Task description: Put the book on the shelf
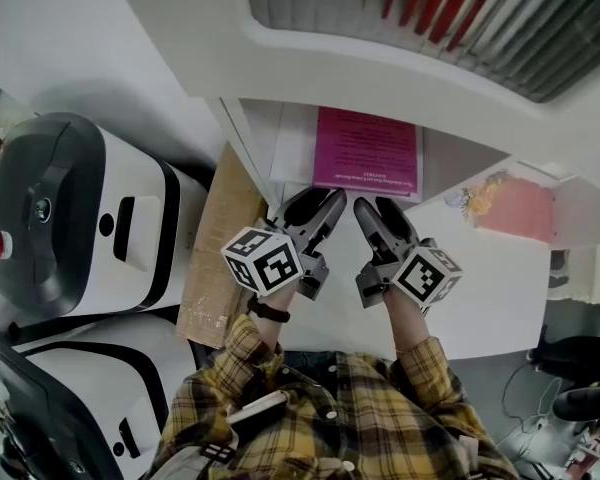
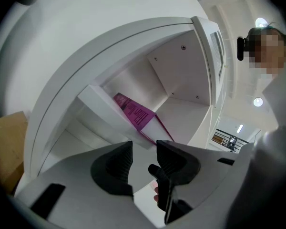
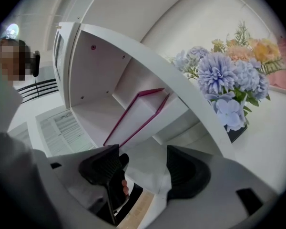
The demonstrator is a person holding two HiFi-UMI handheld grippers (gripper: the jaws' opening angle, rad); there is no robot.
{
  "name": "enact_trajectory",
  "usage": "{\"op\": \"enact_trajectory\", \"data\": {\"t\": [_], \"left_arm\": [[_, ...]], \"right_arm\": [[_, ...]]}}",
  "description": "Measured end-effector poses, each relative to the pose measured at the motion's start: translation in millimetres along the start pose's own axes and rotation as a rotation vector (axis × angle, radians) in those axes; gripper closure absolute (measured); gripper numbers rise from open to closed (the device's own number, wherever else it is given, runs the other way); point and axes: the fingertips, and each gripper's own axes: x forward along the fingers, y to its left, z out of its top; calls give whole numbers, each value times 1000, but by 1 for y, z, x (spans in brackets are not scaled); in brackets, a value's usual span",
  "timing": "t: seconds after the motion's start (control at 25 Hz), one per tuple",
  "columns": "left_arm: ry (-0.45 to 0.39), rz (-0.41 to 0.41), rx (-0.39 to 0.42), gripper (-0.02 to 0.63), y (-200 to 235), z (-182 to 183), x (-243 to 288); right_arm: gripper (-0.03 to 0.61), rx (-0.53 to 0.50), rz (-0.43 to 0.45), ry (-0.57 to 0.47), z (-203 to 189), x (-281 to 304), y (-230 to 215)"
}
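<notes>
The magenta book lies inside a compartment of the white shelf, leaning against an inner wall. Both grippers hang just in front of the compartment, apart from the book. My left gripper is open with a modest gap and nothing between its jaws. My right gripper is open wider, also empty. In the left gripper view the book rests beyond the left gripper in the shelf. In the right gripper view the book shows its page edge past the right gripper.
A bunch of artificial flowers stands right of the compartment, beside a pink item. Two white and black machines sit at the left with a cardboard sheet beside them. A printed paper lies by the shelf.
</notes>
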Motion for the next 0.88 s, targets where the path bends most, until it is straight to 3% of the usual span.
{"op": "enact_trajectory", "data": {"t": [0.28,0.48,0.68,0.88], "left_arm": [[-2,40,61,443,-6,-4,-19],[-8,28,146,443,-28,-3,-33],[-27,1,262,443,-62,3,-46],[-27,-20,398,449,-102,6,-61]], "right_arm": [[267,-58,15,33,-9,-21,11],[305,-142,36,18,-7,-38,34],[327,-281,90,-15,3,-58,72],[398,-424,142,-53,12,-85,110]]}}
